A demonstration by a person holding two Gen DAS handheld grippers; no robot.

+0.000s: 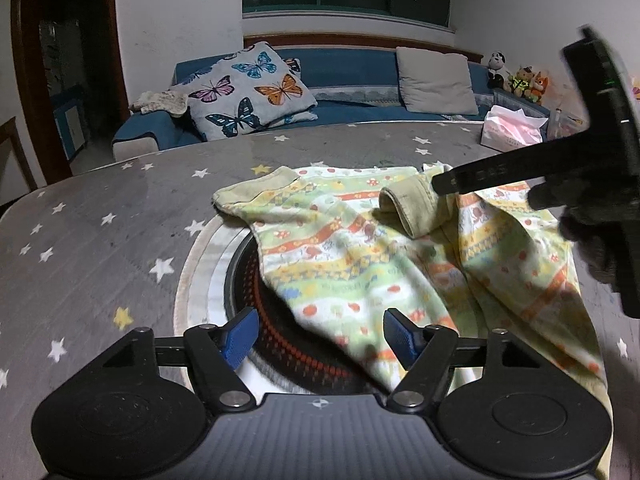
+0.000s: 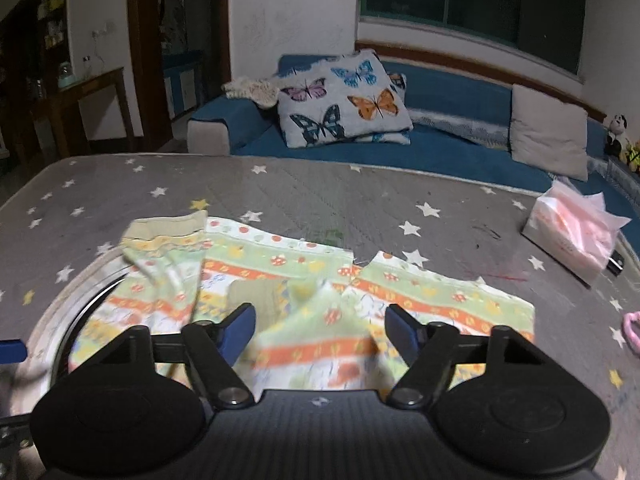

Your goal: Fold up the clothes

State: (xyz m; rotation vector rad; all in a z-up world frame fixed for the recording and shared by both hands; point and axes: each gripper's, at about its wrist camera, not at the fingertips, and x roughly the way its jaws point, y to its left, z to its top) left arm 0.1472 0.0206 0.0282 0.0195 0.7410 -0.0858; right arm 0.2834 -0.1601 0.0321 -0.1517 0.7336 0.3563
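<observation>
Green-orange-yellow striped garment (image 2: 312, 280) on grey cloth (image 2: 320, 192) (white, yellow stars).

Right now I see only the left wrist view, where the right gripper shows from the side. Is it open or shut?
Observer: Open. In its own view the right gripper has both blue pads wide apart, above the garment.
Operator: Is something on the table to its right?
Observer: Yes, a small pink object lies at the right edge of the table.
Operator: Anything beside the tissue pack?
Observer: A small black item sits against the tissue pack.
</observation>
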